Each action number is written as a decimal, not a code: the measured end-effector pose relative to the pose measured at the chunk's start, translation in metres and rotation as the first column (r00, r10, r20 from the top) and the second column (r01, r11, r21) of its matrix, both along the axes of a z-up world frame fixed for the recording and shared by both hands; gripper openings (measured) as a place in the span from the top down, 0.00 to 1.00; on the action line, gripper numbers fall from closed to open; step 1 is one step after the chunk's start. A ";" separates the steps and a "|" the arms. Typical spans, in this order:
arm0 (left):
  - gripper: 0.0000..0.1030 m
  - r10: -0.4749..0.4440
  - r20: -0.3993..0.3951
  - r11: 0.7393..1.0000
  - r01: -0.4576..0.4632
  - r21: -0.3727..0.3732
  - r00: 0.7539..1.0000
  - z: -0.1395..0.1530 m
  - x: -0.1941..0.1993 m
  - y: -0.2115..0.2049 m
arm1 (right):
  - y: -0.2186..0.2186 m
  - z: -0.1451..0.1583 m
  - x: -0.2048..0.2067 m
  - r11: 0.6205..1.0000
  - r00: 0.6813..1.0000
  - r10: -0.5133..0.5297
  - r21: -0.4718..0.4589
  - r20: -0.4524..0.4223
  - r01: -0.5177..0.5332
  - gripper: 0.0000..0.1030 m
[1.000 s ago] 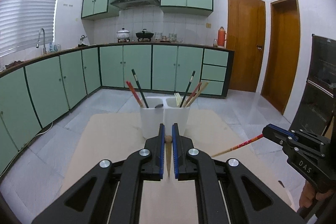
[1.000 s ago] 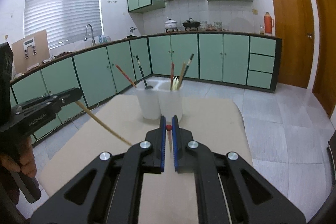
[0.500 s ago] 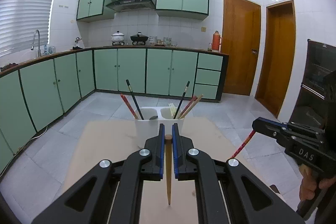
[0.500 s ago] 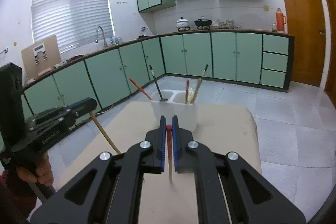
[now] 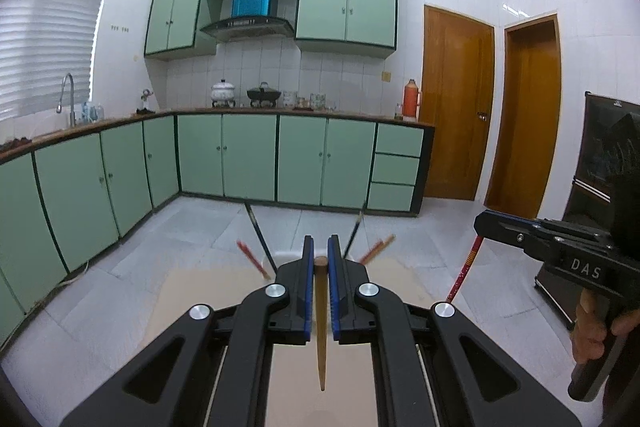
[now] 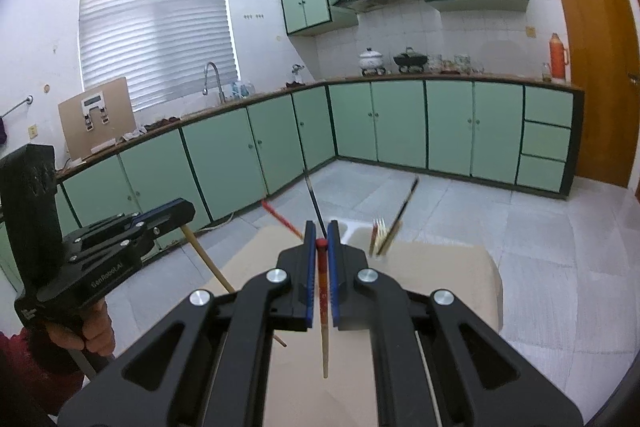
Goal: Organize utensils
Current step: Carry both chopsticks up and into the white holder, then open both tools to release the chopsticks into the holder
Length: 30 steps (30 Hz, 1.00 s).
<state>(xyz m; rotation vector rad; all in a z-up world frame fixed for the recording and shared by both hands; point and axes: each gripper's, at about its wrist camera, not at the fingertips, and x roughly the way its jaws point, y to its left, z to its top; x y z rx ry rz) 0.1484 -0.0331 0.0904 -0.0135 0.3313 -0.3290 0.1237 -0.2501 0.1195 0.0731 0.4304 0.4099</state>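
My left gripper [image 5: 320, 261] is shut on a plain wooden chopstick [image 5: 321, 327] that hangs point down over the table. My right gripper [image 6: 321, 243] is shut on a red-topped chopstick [image 6: 323, 311], also hanging point down. Both are raised above the white two-cup utensil holder [image 6: 356, 227], which is mostly hidden behind the fingers. Chopsticks and dark-handled utensils [image 5: 260, 247] stick out of the holder. The right gripper shows in the left wrist view [image 5: 486, 225], the left gripper in the right wrist view [image 6: 182, 215].
The beige table [image 6: 440, 279] lies below both grippers. Green kitchen cabinets [image 5: 248, 155] run along the far walls over a tiled floor. Wooden doors [image 5: 456, 103] stand at the right.
Both grippers have risen and tilted up, lifting their chopsticks from slanted to hanging vertical. The holder has dropped low in both views, behind the fingers.
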 end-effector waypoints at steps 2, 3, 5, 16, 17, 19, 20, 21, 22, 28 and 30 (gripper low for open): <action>0.94 0.000 0.026 1.000 0.000 0.000 1.000 0.010 0.007 0.000 | 0.001 0.010 0.008 1.000 1.000 0.004 -0.005 0.017 -0.004 0.95; 0.94 0.000 0.040 1.000 0.000 0.000 0.999 0.015 0.010 0.000 | 0.002 0.014 0.013 1.000 1.000 0.007 -0.008 0.026 -0.006 0.95; 0.94 0.003 0.067 1.000 -0.003 0.001 0.998 0.026 0.019 -0.001 | 0.004 0.025 0.025 1.000 0.999 0.009 -0.013 0.041 -0.009 0.95; 0.94 0.028 0.172 0.999 -0.023 -0.032 0.985 0.076 0.079 0.000 | 0.010 0.078 0.089 0.999 0.991 -0.009 -0.030 0.133 0.013 0.95; 0.94 0.033 0.178 0.999 -0.028 -0.031 0.984 0.077 0.085 -0.001 | 0.012 0.080 0.096 0.999 0.990 -0.016 -0.038 0.140 0.022 0.95; 0.94 0.042 0.188 0.999 -0.037 -0.031 0.981 0.077 0.097 -0.003 | 0.013 0.080 0.109 0.998 0.989 -0.027 -0.044 0.143 0.034 0.95; 0.94 0.044 0.194 0.999 -0.039 -0.028 0.980 0.077 0.103 -0.005 | 0.015 0.078 0.118 0.998 0.989 -0.034 -0.049 0.145 0.042 0.95; 0.94 0.051 0.202 0.999 -0.047 -0.020 0.978 0.075 0.111 -0.008 | 0.015 0.076 0.125 0.998 0.989 -0.039 -0.050 0.145 0.047 0.95; 0.94 0.053 0.203 0.999 -0.051 -0.015 0.978 0.073 0.115 -0.010 | 0.016 0.073 0.133 0.997 0.989 -0.043 -0.051 0.140 0.051 0.95; 0.94 0.080 0.197 0.997 -0.079 -0.013 0.977 0.049 0.153 -0.021 | 0.023 0.036 0.170 0.994 0.994 -0.067 -0.077 0.092 0.074 0.95; 0.94 0.092 0.184 0.996 -0.091 -0.016 0.979 0.039 0.165 -0.023 | 0.021 0.023 0.180 0.995 0.996 -0.071 -0.068 0.056 0.074 0.95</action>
